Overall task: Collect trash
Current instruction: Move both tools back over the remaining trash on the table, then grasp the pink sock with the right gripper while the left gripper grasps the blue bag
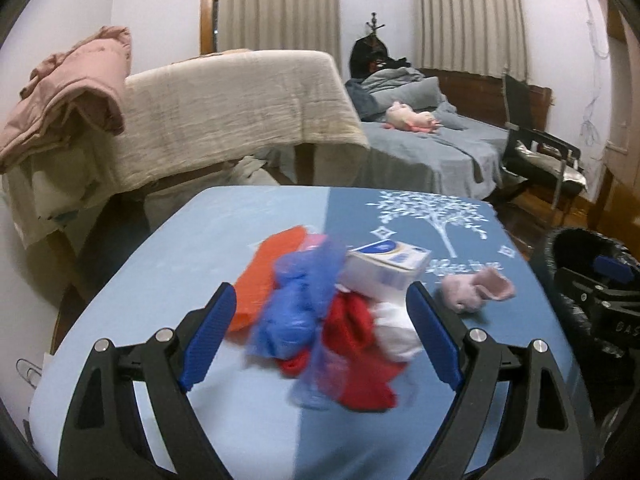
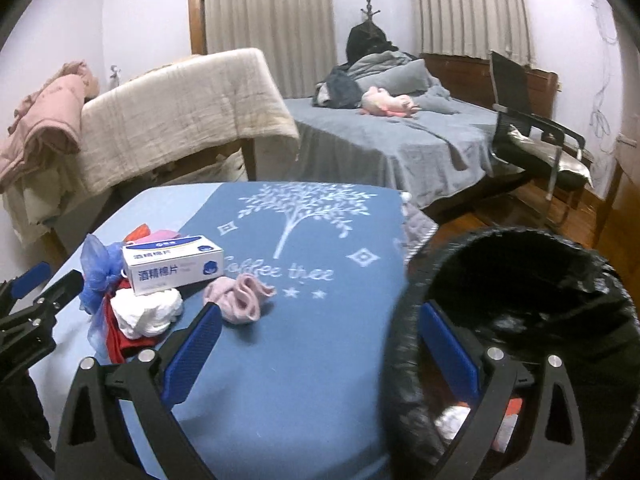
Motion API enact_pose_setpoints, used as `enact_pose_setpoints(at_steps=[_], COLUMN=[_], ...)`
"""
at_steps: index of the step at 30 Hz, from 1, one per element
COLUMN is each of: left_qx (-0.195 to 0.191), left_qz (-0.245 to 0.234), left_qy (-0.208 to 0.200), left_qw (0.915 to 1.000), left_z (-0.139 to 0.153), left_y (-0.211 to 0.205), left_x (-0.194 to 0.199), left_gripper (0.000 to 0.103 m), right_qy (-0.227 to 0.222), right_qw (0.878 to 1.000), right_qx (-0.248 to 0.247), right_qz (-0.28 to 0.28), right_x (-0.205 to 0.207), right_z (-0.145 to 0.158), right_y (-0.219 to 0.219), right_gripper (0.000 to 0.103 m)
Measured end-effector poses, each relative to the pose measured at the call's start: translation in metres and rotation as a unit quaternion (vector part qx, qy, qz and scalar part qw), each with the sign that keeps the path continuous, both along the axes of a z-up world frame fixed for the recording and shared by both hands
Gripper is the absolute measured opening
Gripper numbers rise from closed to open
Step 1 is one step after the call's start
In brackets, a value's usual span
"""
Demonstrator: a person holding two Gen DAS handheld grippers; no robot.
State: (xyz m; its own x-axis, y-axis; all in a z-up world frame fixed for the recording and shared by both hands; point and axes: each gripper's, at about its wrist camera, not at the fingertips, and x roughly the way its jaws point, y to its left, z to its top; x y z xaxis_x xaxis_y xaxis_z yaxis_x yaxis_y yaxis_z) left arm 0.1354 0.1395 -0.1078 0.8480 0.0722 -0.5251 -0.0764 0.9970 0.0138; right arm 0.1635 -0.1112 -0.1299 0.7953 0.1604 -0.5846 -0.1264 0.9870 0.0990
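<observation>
Left tool [image 1: 322, 308], its blue-padded fingers spread wide apart and holding nothing, hovers low over a heap of trash on the bench [image 1: 168, 280]. Between and just beyond the fingers lie a crumpled blue plastic bag [image 1: 294, 304], a red cloth [image 1: 356, 344] and a white wad [image 1: 394, 334]; whether either pad touches them cannot be told. An orange piece [image 1: 266, 268] sits at the heap's left edge, and a white-and-blue carton [image 1: 384, 270] printed with Chinese characters rests on top toward the right. Just right of the heap, apart from it, lies a crumpled pale pink piece [image 1: 476, 290].

Right tool [image 2: 320, 338], fingers likewise wide apart and empty, straddles the near edge of a bin lined with a black bag [image 2: 560, 280]: its left finger is over the bench cloth, its right finger over the bin's mouth. White and red scraps [image 2: 452, 420] show inside the bin. The bin stands against the right side of the bench.

Covering the bench is a two-tone blue cloth with a white tree motif [image 2: 304, 208]. Beyond it stand a piece of furniture draped in a cream blanket [image 2: 180, 116], a bed in grey sheets [image 2: 380, 140] with a pink soft toy [image 2: 386, 104], and a black chair [image 2: 532, 136] by the curtained windows.
</observation>
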Motion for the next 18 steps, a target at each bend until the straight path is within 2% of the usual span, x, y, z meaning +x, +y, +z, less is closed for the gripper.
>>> enact_pose_setpoints(at_steps=[7, 18], left_qx=[-0.003, -0.014], left_qz=[0.015, 0.01], left_qy=[0.013, 0.023], left_qw=[0.9998, 0.9996], left_z=[-0.012, -0.022], left_y=[0.019, 0.028], left_x=[0.012, 0.031], left_gripper=[0.081, 0.077], right_qy=[0.019, 0.053], right_qw=[1.0, 0.998], right_qx=[-0.006, -0.022], right_qz=[0.016, 0.04], right_x=[0.027, 0.059], right_z=[-0.018, -0.035], right_y=[0.031, 0.062], right_gripper=[0.097, 0.096])
